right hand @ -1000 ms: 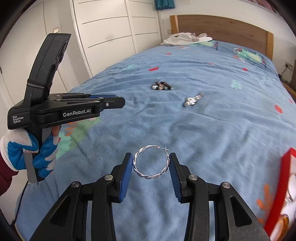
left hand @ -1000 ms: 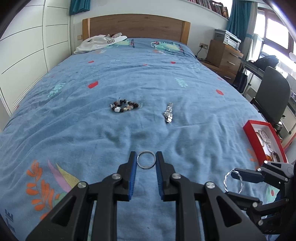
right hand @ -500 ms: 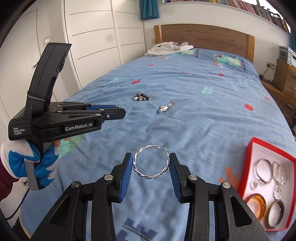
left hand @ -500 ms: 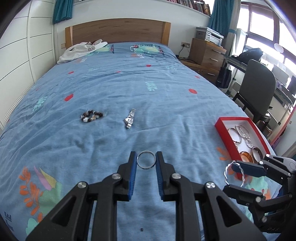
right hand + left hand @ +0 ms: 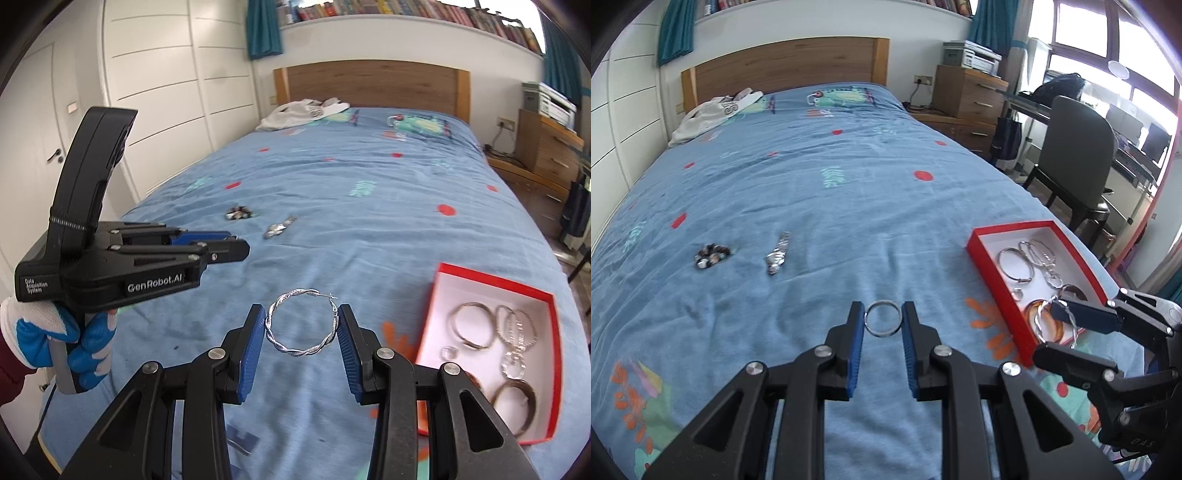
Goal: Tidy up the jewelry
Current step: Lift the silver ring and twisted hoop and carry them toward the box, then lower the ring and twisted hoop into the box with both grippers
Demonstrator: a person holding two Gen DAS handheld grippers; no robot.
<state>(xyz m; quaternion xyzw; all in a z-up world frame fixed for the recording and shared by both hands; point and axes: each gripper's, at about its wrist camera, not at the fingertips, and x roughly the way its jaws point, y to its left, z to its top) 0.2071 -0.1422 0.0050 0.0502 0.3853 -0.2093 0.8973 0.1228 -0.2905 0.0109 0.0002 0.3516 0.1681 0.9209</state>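
Left gripper (image 5: pixel 883 325) pinches a plain ring (image 5: pixel 883 323); my right gripper (image 5: pixel 301 329) clamps a twisted hoop earring (image 5: pixel 301 324). Red tray (image 5: pixel 491 280) sits at the bed's (image 5: pixel 849 192) right edge.

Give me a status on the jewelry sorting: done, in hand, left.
Done: several bangles and rings lie in the red box. In hand: left gripper holds a plain ring, right gripper a twisted hoop. Left on the bed: beaded bracelet, watch.

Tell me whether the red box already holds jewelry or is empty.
It holds jewelry. The open red box on the bed contains several silver hoops and an amber bangle on its white lining, seen in both wrist views.
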